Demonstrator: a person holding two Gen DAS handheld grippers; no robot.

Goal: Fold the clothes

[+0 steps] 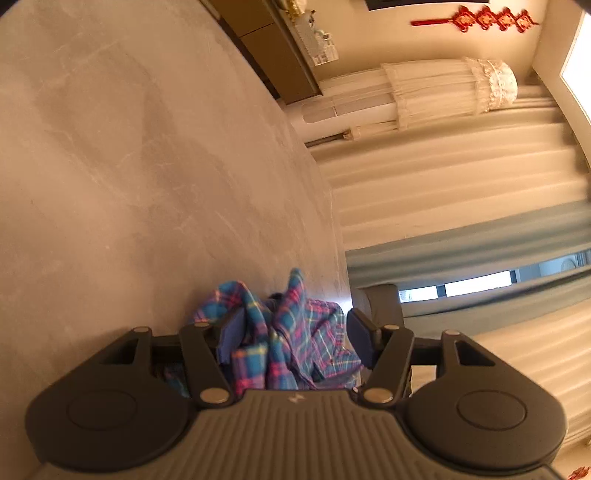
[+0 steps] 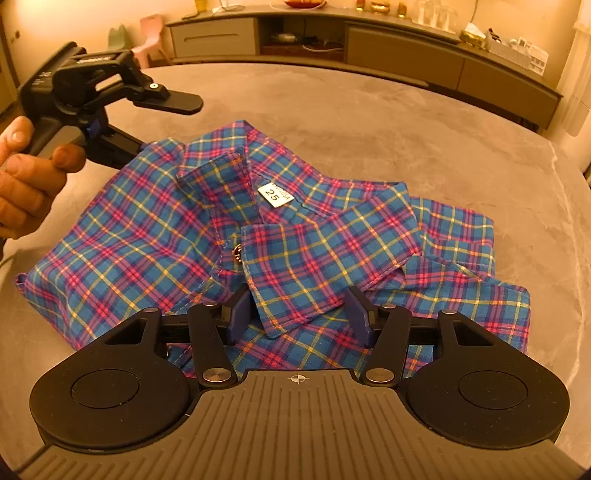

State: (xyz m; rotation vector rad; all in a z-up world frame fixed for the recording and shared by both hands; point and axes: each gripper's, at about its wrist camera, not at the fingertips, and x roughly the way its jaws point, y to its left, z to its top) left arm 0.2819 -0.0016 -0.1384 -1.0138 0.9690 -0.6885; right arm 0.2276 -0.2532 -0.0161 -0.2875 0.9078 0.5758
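A blue, pink and yellow plaid shirt point(image 2: 155, 236) lies folded on the grey table point(image 2: 369, 122), collar up, with a white size label point(image 2: 275, 195) showing. My right gripper point(image 2: 298, 314) is open, its jaws on either side of the near collar flap point(image 2: 295, 280). My left gripper point(image 1: 291, 332) is open, turned on its side at the shirt's far left edge, with bunched plaid cloth point(image 1: 280, 332) between its jaws. It also shows in the right wrist view point(image 2: 110, 92), held by a hand point(image 2: 26, 173).
A long low cabinet point(image 2: 369, 48) with ornaments runs behind the table. Cream and blue curtains point(image 1: 461, 206) hang beside the table edge in the left wrist view. A pink child's chair point(image 2: 151, 33) stands at the far left.
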